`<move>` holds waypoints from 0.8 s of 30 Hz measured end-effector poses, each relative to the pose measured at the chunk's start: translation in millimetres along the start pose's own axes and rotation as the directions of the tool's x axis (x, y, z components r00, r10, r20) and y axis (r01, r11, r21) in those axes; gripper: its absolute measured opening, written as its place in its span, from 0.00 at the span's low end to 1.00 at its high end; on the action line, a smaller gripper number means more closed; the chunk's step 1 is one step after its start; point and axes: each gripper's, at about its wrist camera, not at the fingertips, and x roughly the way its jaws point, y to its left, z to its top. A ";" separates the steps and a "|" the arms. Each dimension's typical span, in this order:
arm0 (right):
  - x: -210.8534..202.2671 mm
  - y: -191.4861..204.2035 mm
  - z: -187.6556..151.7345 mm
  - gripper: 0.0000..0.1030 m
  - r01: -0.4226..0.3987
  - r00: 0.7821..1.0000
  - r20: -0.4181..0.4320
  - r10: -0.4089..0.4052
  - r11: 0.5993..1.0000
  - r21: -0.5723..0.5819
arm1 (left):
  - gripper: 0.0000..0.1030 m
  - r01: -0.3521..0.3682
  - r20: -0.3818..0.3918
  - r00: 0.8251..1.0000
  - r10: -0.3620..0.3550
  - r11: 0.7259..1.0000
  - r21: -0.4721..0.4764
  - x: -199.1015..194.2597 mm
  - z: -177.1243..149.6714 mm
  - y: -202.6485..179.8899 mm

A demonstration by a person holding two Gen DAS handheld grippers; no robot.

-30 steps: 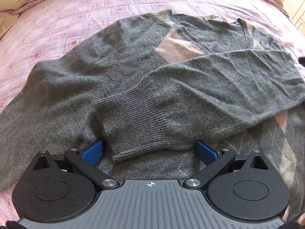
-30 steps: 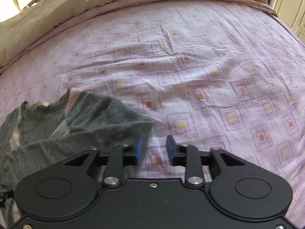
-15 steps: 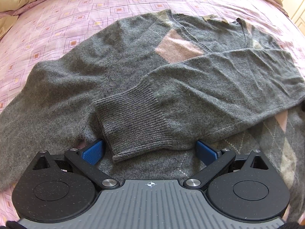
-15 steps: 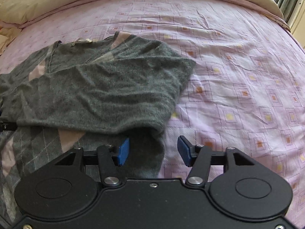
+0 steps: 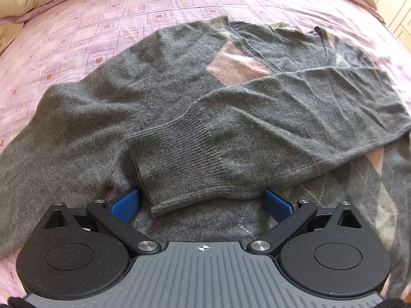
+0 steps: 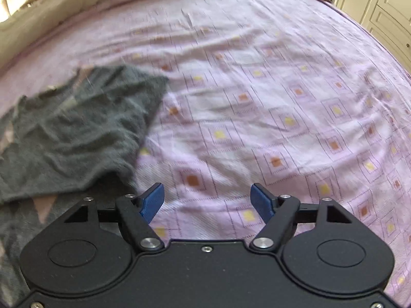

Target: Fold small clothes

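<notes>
Left gripper (image 5: 201, 202): jaws standing wide apart, gripping nothing. It is pointing forward and downward over the near part of the grey sweater (image 5: 108, 107), its blue pads (image 5: 125, 203) sitting low against the knit, one at each side of the ribbed cuff (image 5: 177, 159). Whether the pads are touching the fabric cannot be told.

Ribbed cuff: lying between the two pads, just ahead of them, at the end of the folded sleeve (image 5: 308, 118).

Folded sleeve: lying across the sweater's chest, running from the right shoulder down towards the left gripper, its surface creased.

Grey sweater: lying flat, front up, on the pink patterned bedspread (image 5: 77, 33), V-neck at the far side, a pink diamond patch (image 5: 237, 65) below the neckline, and argyle patterning showing at the near right. The other sleeve is spreading outward to the left.

Right gripper (image 6: 206, 201): jaws spread wide, carrying nothing. It is hovering over bare bedspread (image 6: 282, 102), angled forward and down, just beside the sweater's right edge (image 6: 77, 128). That view is blurring.

Surroundings: a beige cover (image 6: 59, 18) is lying along the far edge of the bed; cream cabinet doors (image 6: 385, 12) are showing at far right.
</notes>
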 end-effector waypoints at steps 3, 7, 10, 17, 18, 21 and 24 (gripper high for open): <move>-8.5 7.3 9.0 0.80 -0.041 0.998 0.046 0.041 0.999 0.002 | 0.98 0.015 0.003 1.000 -0.015 0.998 -0.057 -10.1 -4.3 3.0; -2.4 24.3 31.3 0.90 -0.093 0.993 0.078 0.094 0.995 -0.022 | 0.98 0.007 0.042 0.999 -0.002 0.994 -0.111 -32.1 -17.6 0.4; 18.3 35.8 43.3 0.90 -0.073 0.996 0.040 0.075 0.996 -0.054 | 0.98 -0.006 0.066 0.998 0.015 0.990 -0.137 -49.8 -30.3 -5.0; 49.5 43.5 24.3 0.98 -0.035 0.999 -0.045 0.029 0.989 -0.146 | 0.98 -0.031 0.078 0.996 0.052 0.969 -0.245 -81.5 -65.7 -13.0; 47.6 43.4 22.1 0.99 -0.042 0.998 -0.045 0.036 0.987 -0.157 | 0.98 -0.037 0.080 0.995 0.061 0.964 -0.264 -85.0 -71.0 -13.1; 39.6 38.6 20.3 0.99 -0.067 0.997 -0.050 0.059 0.984 -0.166 | 0.98 -0.049 0.078 0.994 0.077 0.948 -0.314 -93.6 -85.6 -10.4; 21.8 30.1 20.5 0.99 -0.097 0.995 -0.012 0.096 0.985 -0.143 | 0.98 -0.075 0.076 0.991 0.108 0.935 -0.348 -102.0 -97.4 -7.1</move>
